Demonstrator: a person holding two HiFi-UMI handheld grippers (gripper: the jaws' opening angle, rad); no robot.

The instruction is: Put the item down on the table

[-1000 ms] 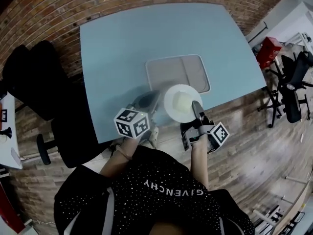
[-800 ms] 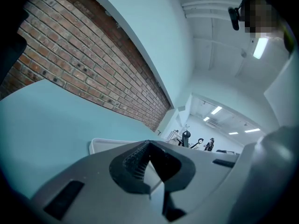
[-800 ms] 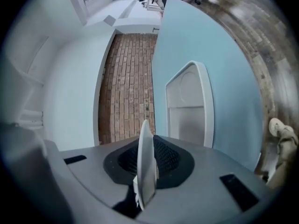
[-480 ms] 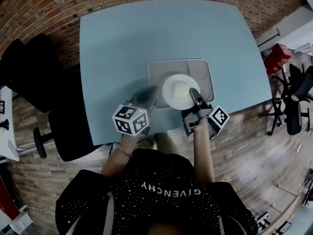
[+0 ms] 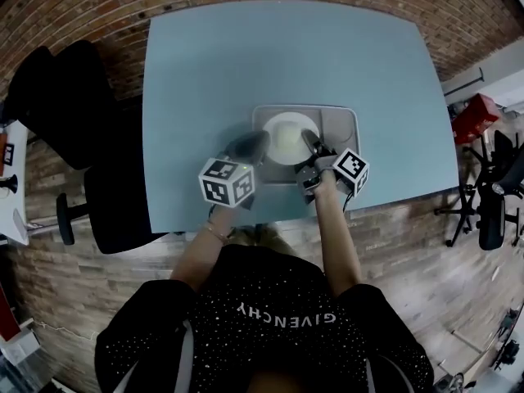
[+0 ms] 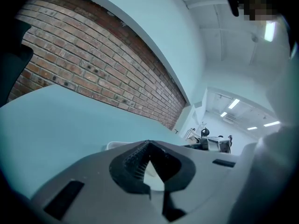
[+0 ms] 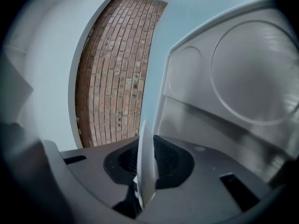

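A white round plate (image 5: 286,134) is held by its near rim in my right gripper (image 5: 312,145), which is shut on it. In the head view the plate is over the left part of a grey compartment tray (image 5: 345,126) on the light blue table (image 5: 205,64). The right gripper view shows the plate's rim (image 7: 145,164) edge-on between the jaws of the right gripper (image 7: 145,174), with the tray (image 7: 233,78) close beyond. My left gripper (image 5: 250,146) is shut and empty just left of the tray. In the left gripper view the left gripper (image 6: 149,144) points along the tabletop (image 6: 56,120).
Black chairs (image 5: 61,113) stand left of the table. To the right are a red object (image 5: 472,110) and office chairs (image 5: 501,199) on the brick-pattern floor. The table's near edge (image 5: 270,219) runs just under my hands.
Both grippers moved forward from the table's near edge. The plate went with the right gripper and now sits over the tray instead of over the edge.
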